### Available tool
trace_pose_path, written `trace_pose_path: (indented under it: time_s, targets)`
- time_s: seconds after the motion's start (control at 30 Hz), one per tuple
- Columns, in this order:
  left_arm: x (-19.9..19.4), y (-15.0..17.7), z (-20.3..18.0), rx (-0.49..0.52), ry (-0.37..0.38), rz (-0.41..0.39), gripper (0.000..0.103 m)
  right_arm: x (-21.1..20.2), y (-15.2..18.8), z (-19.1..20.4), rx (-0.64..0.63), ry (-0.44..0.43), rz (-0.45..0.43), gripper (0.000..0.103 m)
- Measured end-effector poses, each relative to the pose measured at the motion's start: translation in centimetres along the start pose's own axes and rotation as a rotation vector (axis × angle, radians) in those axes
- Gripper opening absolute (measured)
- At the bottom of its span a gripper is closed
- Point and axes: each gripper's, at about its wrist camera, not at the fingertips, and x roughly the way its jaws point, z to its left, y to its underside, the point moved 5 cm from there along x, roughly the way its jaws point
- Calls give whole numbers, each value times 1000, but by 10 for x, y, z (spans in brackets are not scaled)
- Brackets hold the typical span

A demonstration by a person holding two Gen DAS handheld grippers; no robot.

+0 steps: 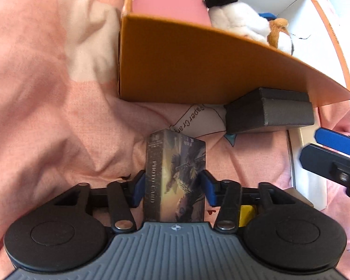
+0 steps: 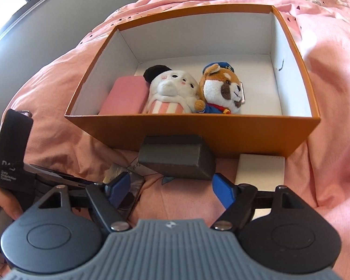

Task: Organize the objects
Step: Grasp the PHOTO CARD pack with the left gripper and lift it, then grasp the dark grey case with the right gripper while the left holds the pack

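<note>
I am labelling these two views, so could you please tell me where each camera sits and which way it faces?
Left wrist: sits on the left gripper, aimed steeply down at a card box standing between its fingers on the pink bedding; the right gripper's blue fingertips show at the edge.
Right wrist: sits on the right gripper, facing the orange box and dark block; the left gripper and a hand show.
Shared: orange box, dark block, card box, plush toys.

Your photo-card box [image 1: 175, 177] stands upright on the pink bed. The dark grey block [image 2: 177, 159] touches the orange box's [image 2: 221, 135] front wall. Inside it: pink case [image 2: 126, 98], white plush [image 2: 170, 91], dog plush [image 2: 221, 91], side by side.
</note>
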Motion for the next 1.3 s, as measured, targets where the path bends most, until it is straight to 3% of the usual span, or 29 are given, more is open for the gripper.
trace_pose_path:
  time_s: [0.17,0.3,0.47,0.6,0.77,0.93,1.13,1.2,1.3]
  targets:
    - [-16,6,-6,39,31,-20,33,9,-6,1,-80,15,1,79]
    - [-24,6,-15,78,55,-24,26,24,-7,0,-263,70,42,80]
    - [-22,5,-20,84,48,-19,26,44,-8,-5,-349,63,69,79]
    - [-16,5,-15,52,66,8,27,58,-10,-8,-294,-17,76,77]
    - [-14,11,-17,61,64,-6,26,63,-6,-7,-261,-46,65,73]
    - [-33,13,-12,76,9,-73,25,57,2,6,-350,-28,80,42]
    - [-54,2,6,59,-90,-176,25,37,6,25,-405,-94,80,31]
    - [-55,0,13,43,-79,-183,25,32,7,32,-436,-114,78,31]
    - [-44,-16,14,38,-56,-180,25,31,9,38,-501,-56,40,44]
